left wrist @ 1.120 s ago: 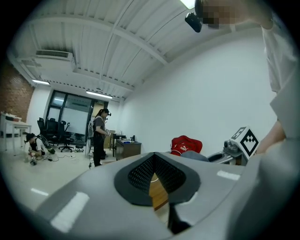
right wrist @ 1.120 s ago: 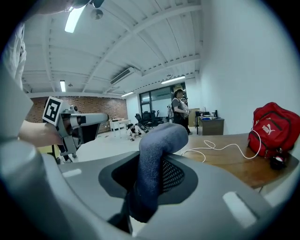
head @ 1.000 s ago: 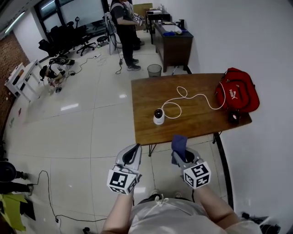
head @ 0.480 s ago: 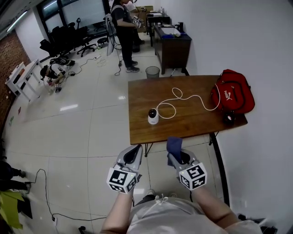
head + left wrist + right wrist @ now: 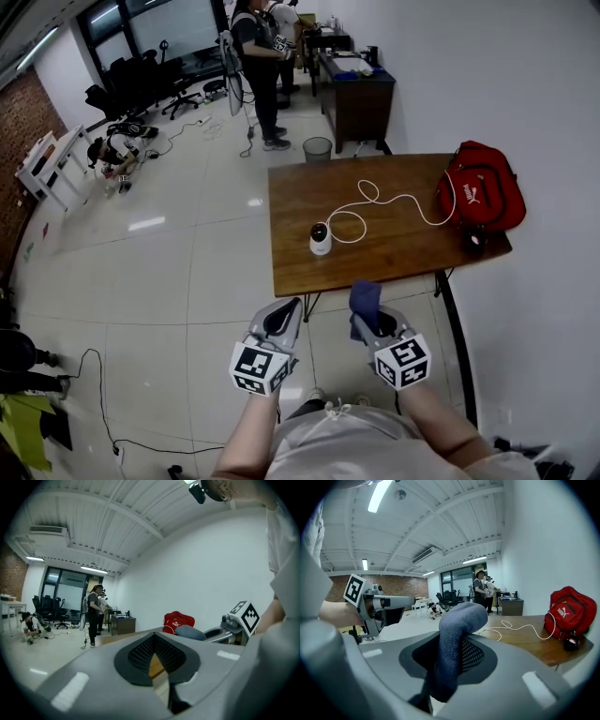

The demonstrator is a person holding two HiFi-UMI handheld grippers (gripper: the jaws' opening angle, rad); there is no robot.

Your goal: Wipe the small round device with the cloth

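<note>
My left gripper [image 5: 153, 654] has its jaws pressed together with nothing between them; through the small notch at their tips I see only a sliver of the wooden table [image 5: 403, 246]. My right gripper [image 5: 451, 660] is pinching the blue cloth [image 5: 457, 620]; the cloth runs up along the jaws, sticks out past the tips and folds over in a rounded hump towards the table.

Both grippers are held over the floor, short of the table's near edge and touching nothing on it; the left one is off the near left corner, the right one off the middle of that edge; both point roughly level towards the table.

The small round device [image 5: 321, 239] stands upright on the table, close to its left side and a little back from the near edge, well apart from both grippers; its long axis is vertical, with a white body below and a dark part on top; which way it faces I cannot tell. A white cable [image 5: 394, 199] loops from it across the table towards the red bag [image 5: 483, 186] at the table's right end.
</note>
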